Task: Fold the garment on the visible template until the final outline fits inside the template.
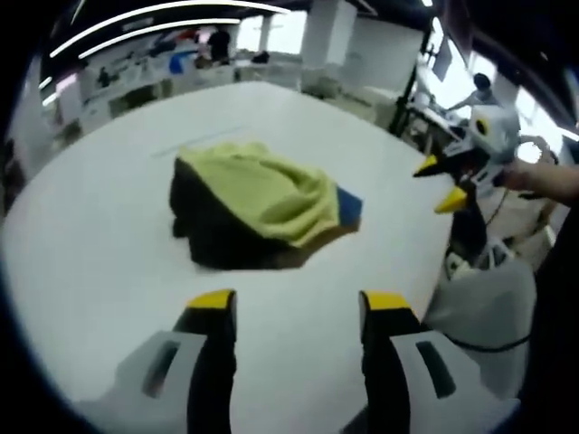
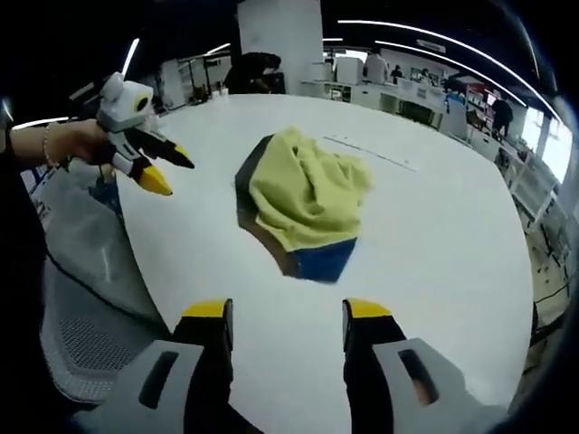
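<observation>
In the left gripper view, the left hand-held gripper (image 1: pixel 298 306) rises from the bottom with its yellow-tipped jaws standing wide apart and nothing between them, hovering over the white surface (image 1: pixel 99 235). Just ahead of it, near the middle of the surface, lies the garment (image 1: pixel 267 201), a crumpled yellow-green heap that covers most of a dark template (image 1: pixel 213 237); a blue corner shows at the heap's right end. Further right in that view, the right hand-held gripper (image 1: pixel 443 183) is held in a person's hand (image 1: pixel 534 176) above the surface's edge, its jaws slightly parted and empty. In the right gripper view, that gripper's own jaws stand wide and empty, the garment lying ahead, apart from them, in the middle of the surface
</observation>
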Motion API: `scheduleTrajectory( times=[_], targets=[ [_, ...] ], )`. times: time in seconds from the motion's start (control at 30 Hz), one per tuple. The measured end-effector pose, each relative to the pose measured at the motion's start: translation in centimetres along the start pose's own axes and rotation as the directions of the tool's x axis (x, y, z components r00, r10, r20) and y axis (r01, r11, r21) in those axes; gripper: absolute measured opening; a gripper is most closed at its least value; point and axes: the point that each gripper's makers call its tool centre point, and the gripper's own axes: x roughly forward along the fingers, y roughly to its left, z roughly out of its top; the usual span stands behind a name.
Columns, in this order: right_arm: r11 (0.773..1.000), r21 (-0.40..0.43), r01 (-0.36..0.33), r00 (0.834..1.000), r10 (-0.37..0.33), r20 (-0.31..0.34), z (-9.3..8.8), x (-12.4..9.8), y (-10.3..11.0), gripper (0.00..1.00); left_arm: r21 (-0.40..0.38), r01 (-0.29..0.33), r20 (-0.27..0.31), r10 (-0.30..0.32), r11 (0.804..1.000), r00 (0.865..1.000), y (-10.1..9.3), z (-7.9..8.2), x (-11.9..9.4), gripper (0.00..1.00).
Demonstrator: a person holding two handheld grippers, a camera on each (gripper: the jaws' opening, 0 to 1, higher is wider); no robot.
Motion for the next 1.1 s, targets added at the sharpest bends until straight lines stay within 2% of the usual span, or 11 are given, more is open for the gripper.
scheduleTrajectory(
  times=[0.23,0.33,0.47,0.67,0.77,0.9,1.1],
  targets=[
    [0.999,-0.037,-0.027,0.999,0.026,-0.024,0.3,1.1,0.3,0.46,0.029,-0.003,-0.025,0.004,1.0,1.0,0.4,-0.2,1.4,0.45],
    [0.997,-0.067,-0.031,0.999,0.029,-0.037,0.5,1.9,0.2,0.45,0.067,0.01,-0.038,-0.007,0.998,0.999,0.1,-0.2,1.9,0.41],
    [0.996,-0.066,-0.061,0.998,0.059,-0.035,0.8,2.7,0.5,0.44,0.116,0.019,-0.06,-0.012,0.993,0.998,0.1,-0.2,3.1,0.41],
    [0.989,-0.119,-0.084,0.995,0.076,-0.068,0.4,3.9,0.6,0.42,0.155,0.028,-0.075,-0.016,0.988,0.997,0.2,-0.3,4.7,0.38],
    [0.975,-0.211,-0.075,0.993,0.053,-0.104,0.0,4.2,0.2,0.39,0.191,0.026,-0.085,-0.01,0.981,0.996,0.4,-0.3,5.5,0.37],
    [0.97,-0.233,-0.071,0.993,0.047,-0.108,-0.2,4.8,0.0,0.35,0.242,0.028,-0.088,-0.007,0.97,0.996,0.6,-0.4,6.2,0.32],
    [0.964,-0.255,-0.072,0.993,0.045,-0.113,-0.2,6.0,-0.4,0.31,0.258,0.032,-0.076,-0.013,0.966,0.997,0.7,-0.3,7.0,0.26]
  ],
)
